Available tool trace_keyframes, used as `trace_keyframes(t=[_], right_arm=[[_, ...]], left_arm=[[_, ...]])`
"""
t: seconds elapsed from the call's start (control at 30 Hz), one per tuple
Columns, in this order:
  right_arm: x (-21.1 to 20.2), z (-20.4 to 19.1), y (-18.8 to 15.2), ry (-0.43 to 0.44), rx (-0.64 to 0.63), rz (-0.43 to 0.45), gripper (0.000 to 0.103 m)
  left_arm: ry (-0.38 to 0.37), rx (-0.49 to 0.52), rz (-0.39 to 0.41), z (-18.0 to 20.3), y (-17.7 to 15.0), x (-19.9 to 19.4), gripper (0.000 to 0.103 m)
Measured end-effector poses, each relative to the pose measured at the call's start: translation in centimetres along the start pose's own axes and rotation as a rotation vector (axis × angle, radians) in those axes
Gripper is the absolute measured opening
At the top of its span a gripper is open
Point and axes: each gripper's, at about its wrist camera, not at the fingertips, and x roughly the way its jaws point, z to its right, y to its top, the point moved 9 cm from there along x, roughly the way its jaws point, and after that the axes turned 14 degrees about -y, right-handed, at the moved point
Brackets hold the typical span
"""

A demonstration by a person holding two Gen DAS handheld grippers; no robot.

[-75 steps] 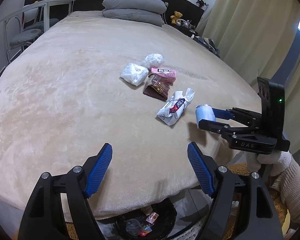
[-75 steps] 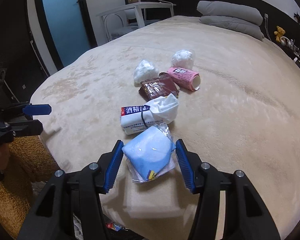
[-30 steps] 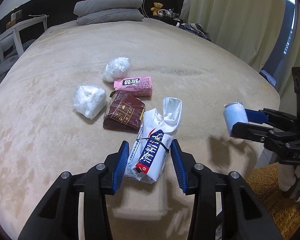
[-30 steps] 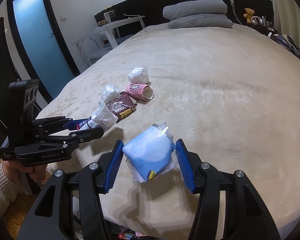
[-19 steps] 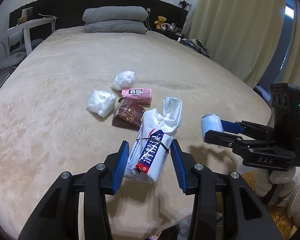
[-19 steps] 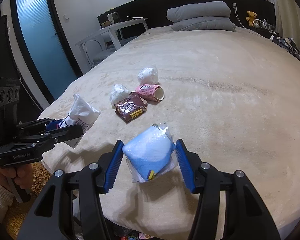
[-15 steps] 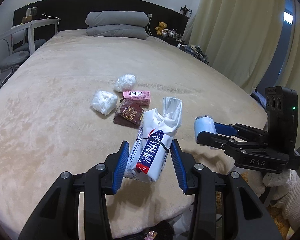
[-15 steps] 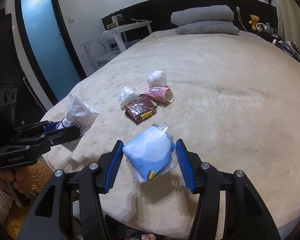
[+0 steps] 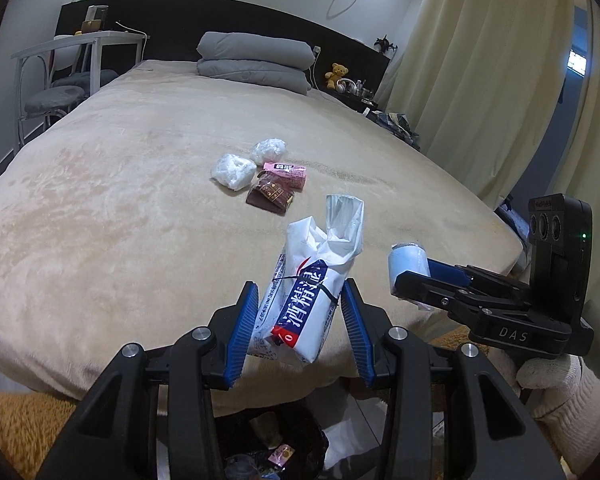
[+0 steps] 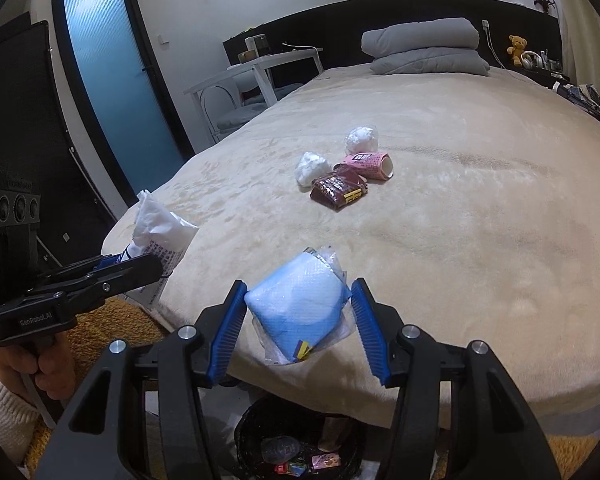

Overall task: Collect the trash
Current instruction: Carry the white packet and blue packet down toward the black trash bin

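My left gripper (image 9: 300,328) is shut on a white wipes packet (image 9: 308,288) with blue and red print, held in the air over the bed's front edge. My right gripper (image 10: 298,320) is shut on a light blue packet in clear wrap (image 10: 298,308), also held above the edge. Each gripper shows in the other's view: the right gripper (image 9: 412,276) and the left gripper (image 10: 140,264). A black trash bin (image 10: 300,440) with wrappers stands on the floor below both; it also shows in the left wrist view (image 9: 276,448). More trash lies mid-bed: two white crumpled bags (image 9: 234,170), a pink carton (image 9: 286,172), a brown wrapper (image 9: 270,196).
The beige bed (image 9: 120,200) has grey pillows (image 9: 256,60) at its head. A white desk and chair (image 9: 60,76) stand at its left, curtains (image 9: 480,100) at its right. A blue glass door (image 10: 116,80) and an orange rug (image 10: 120,328) show in the right wrist view.
Both grippers have drawn back from the bed's middle to its front edge with their packets still held. The trash bin has come into view below them.
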Motion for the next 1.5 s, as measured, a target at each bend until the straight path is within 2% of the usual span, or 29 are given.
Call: trace_keyframes(t=[0.47, 0.9, 1.03, 1.3, 1.5], right_arm=[[-3.8, -1.7, -4.3, 0.034, 0.020, -0.011, 0.055], [-2.9, -3.8, -9.0, 0.094, 0.035, -0.155, 0.055], [-1.6, -3.7, -10.4, 0.080, 0.041, -0.229, 0.055], [2.1, -2.4, -13.4, 0.058, 0.138, -0.428, 0.055], [4.8, -2.0, -15.5, 0.034, 0.184, -0.553, 0.055]], left_arm=[[0.009, -0.008, -0.029, 1.7, -5.1, -2.5, 0.042], [0.008, -0.064, -0.158, 2.0, -10.1, -1.7, 0.042], [0.016, -0.084, -0.217, 1.8, -11.8, -0.7, 0.042], [0.056, -0.203, -0.420, -0.7, -15.8, 2.8, 0.042], [0.100, -0.260, -0.514, -2.2, -17.8, 4.4, 0.042]])
